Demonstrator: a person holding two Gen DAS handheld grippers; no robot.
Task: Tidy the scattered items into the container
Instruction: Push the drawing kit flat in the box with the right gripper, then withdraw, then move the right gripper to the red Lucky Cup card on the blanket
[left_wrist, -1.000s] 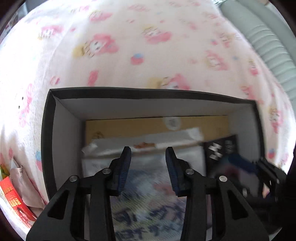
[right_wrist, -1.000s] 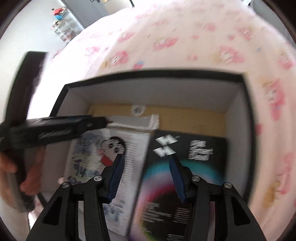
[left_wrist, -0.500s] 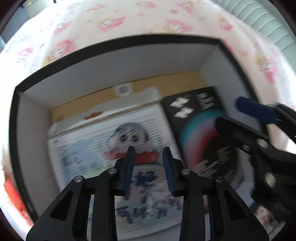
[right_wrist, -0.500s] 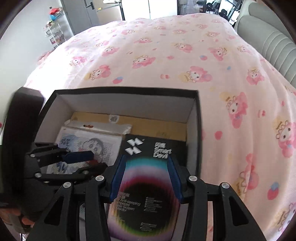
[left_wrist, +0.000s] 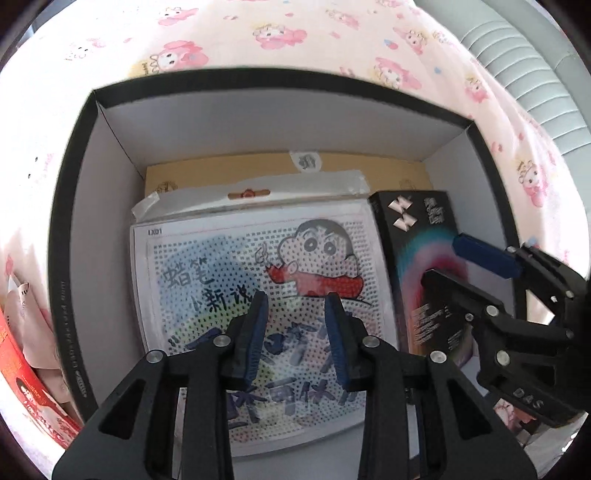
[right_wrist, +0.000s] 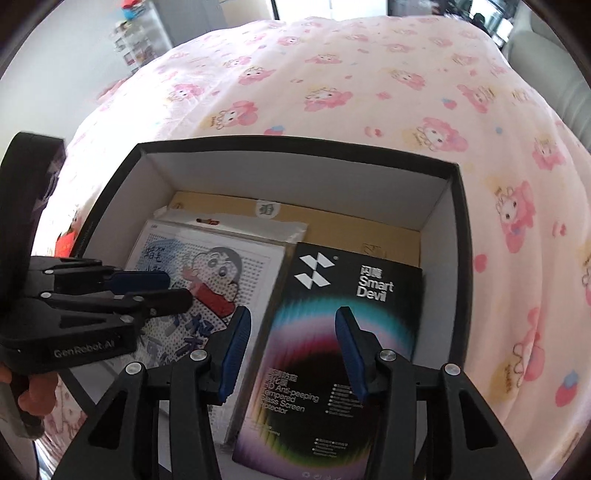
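Both hand-held grippers hover empty over the black box (left_wrist: 74, 258) on the bed (right_wrist: 369, 92): left hand-held gripper (left_wrist: 297, 338) narrowly parted, having just closed further, right hand-held gripper (right_wrist: 291, 354) spread wider. Cartoon packet (left_wrist: 236, 266) and black carton (right_wrist: 332, 350) lie inside, hiding most of a tan envelope (right_wrist: 332, 225).

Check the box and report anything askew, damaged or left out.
In the box, the cartoon pack has a crumpled, torn top flap, and the black screen-protector box lies skewed, overlapping the pack's edge. A red packet and crumpled paper lie outside on the bedsheet.
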